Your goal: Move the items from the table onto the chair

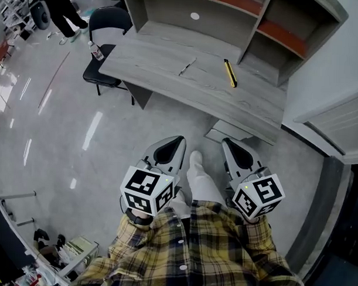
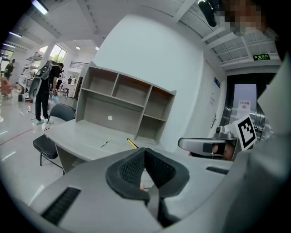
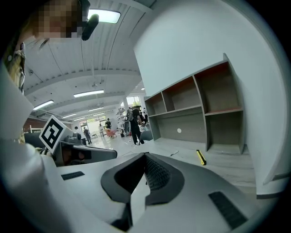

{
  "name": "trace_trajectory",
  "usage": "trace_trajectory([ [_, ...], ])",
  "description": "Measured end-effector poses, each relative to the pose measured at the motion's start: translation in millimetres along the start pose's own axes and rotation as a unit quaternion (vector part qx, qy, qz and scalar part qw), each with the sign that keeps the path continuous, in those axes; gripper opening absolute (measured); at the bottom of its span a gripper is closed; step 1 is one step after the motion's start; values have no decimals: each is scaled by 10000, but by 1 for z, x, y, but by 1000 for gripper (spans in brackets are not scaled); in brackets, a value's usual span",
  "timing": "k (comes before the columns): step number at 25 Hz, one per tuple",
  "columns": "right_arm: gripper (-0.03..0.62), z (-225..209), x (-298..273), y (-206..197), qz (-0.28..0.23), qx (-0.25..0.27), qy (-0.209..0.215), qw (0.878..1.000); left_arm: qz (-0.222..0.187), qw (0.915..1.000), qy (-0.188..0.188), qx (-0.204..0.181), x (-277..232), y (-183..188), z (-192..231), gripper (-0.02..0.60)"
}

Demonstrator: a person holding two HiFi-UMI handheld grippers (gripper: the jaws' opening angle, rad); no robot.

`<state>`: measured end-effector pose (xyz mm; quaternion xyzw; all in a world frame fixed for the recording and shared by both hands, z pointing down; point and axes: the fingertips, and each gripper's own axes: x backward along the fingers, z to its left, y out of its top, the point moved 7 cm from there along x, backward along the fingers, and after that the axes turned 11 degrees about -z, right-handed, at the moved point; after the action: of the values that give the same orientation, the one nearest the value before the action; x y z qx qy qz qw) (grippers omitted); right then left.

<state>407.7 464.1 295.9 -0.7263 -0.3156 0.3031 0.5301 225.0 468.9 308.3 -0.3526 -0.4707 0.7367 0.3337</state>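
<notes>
**Both tongs empty, desk dead ahead, nothing on the chair from you yet**

Nearest first. Your left gripper (image 1: pixel 179 139) and right gripper (image 1: pixel 227 142) sit low in front of your shirt, noses aimed at 12 o'clock, one either side of your leg. Both pairs of tongs are pinched fully together with nothing between them. My guess is you carry them closed like that because there's nothing in reach.

Next out is the table (image 1: pixel 169 80), at 12 o'clock. The task's things lie flat on its top: a thin pen (image 1: pixel 187 67) near the middle, and a yellow-and-black tool (image 1: pixel 230 73) a bit further toward 1 o'clock, just in front of the shelf unit. Both are out in the open and well apart, so I'd say one gripper each is doable.

The black chair (image 1: pixel 102 75) is tucked at the table's left end, around 10 to 11 o'clock. There's a small bottle (image 1: pixel 95 50) right there, but I can't tell whether it's on the seat or the table corner.

Writing-wise there's not much. The cubes only carry black-and-white square patterns. There's a green exit sign (image 2: pixel 260 57) over the door in the left gripper view, too small to read.
</notes>
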Motion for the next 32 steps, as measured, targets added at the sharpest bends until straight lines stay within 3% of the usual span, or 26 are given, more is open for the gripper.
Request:
trace_trajectory([
  [11,18,-90,-97,56,-81,20,225,9997,-300,9993,199,-76,-122,76,48,5],
  [21,18,-122,-164,63,103,-66,186,9998,-221,9996,150,-12,-183,100,98,5],
  [25,18,-126,-201,65,117,-79,21,9999,-135,9999,-29,-22,-206,111,132,5],
  [32,18,-116,-276,62,-30,-253,-781,9966,289,9954,-880,-254,-241,139,199,5],
])
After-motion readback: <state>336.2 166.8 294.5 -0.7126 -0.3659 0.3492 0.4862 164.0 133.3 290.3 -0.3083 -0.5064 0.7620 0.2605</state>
